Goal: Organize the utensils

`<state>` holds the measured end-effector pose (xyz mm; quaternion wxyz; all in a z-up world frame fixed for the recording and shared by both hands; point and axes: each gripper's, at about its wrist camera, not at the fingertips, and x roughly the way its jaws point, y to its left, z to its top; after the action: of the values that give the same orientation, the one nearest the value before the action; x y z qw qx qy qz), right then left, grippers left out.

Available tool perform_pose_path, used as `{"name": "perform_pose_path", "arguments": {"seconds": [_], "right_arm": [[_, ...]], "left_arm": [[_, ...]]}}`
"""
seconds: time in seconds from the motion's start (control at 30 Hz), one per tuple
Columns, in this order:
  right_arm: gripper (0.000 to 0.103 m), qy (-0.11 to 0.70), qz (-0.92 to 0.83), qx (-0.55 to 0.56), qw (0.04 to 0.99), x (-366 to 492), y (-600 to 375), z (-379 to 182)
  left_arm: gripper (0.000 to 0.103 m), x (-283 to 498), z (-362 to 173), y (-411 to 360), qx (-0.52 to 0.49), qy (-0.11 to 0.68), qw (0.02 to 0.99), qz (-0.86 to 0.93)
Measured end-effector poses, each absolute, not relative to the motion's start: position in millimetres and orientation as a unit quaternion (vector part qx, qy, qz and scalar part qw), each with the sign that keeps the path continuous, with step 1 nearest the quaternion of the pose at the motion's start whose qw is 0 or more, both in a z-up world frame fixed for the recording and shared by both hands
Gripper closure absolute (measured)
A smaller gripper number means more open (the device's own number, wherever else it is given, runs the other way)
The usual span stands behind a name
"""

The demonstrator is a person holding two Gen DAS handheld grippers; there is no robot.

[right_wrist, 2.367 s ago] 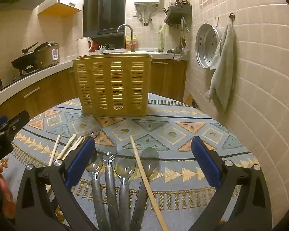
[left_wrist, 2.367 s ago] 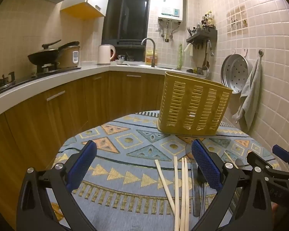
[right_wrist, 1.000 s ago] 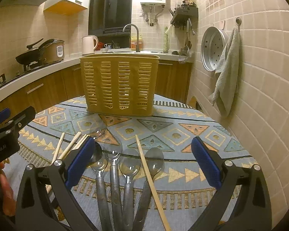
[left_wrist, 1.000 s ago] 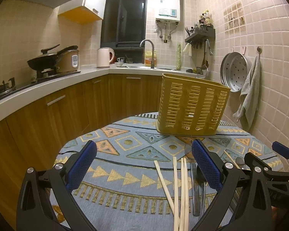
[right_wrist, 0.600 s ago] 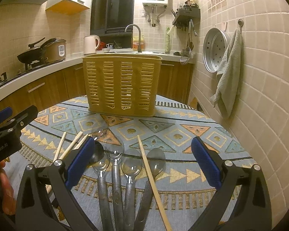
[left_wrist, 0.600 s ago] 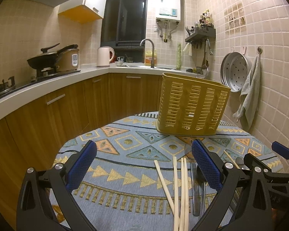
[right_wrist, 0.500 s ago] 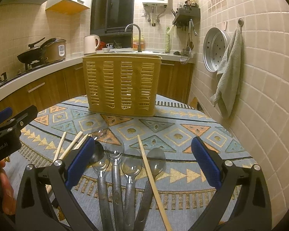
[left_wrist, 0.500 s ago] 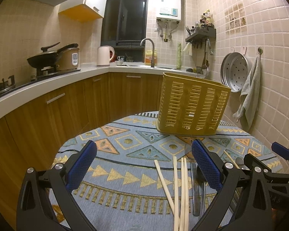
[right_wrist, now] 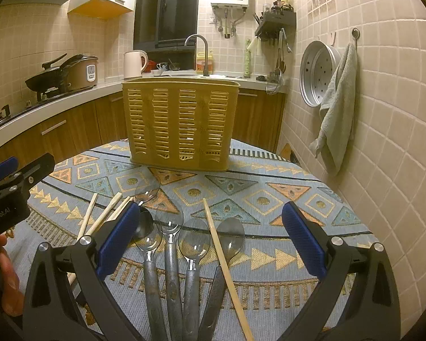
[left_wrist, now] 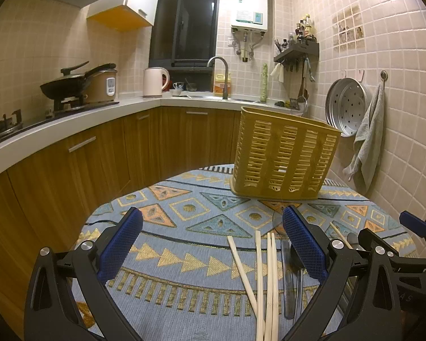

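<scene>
A yellow slotted utensil basket (left_wrist: 284, 156) (right_wrist: 180, 125) stands upright at the far side of the round table. Several wooden chopsticks (left_wrist: 265, 278) (right_wrist: 105, 216) lie on the patterned cloth in front of it. Several clear spoons with grey handles (right_wrist: 170, 244) (left_wrist: 288, 267) lie side by side, with one chopstick (right_wrist: 224, 264) slanting across them. My left gripper (left_wrist: 213, 241) hovers open above the cloth left of the chopsticks, holding nothing. My right gripper (right_wrist: 210, 230) is open above the spoons, also holding nothing. The left gripper's body (right_wrist: 11, 196) shows at the right wrist view's left edge.
The patterned tablecloth (left_wrist: 184, 227) (right_wrist: 269, 199) covers the table. A tiled wall on the right carries a steamer tray (right_wrist: 318, 74) and a hanging towel (right_wrist: 338, 110). A wooden counter with a pan (left_wrist: 68, 85), kettle (left_wrist: 153, 82) and sink tap (left_wrist: 221, 74) curves behind.
Both views shifted slightly, as the right gripper drew a little nearer the basket; the utensils and basket have stayed in place and both grippers remain open.
</scene>
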<state>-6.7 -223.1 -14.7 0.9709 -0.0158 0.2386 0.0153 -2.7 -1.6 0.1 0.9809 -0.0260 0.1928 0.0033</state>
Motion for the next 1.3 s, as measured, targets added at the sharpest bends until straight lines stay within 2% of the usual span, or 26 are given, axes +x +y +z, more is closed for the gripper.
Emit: {"name": "perform_pose_path", "arguments": {"seconds": [1.13,1.3], "right_arm": [[0.007,0.242,0.016,-0.011,0.970,-6,-225,-16],[0.007,0.247,0.008,0.022,0.969,-3,-237,-14]], "left_arm": [[0.007,-4,1,-3,-0.024,0.190,0.981,0.001],[0.008,5,-2,8,-0.061,0.221,0.973,-0.029]]}}
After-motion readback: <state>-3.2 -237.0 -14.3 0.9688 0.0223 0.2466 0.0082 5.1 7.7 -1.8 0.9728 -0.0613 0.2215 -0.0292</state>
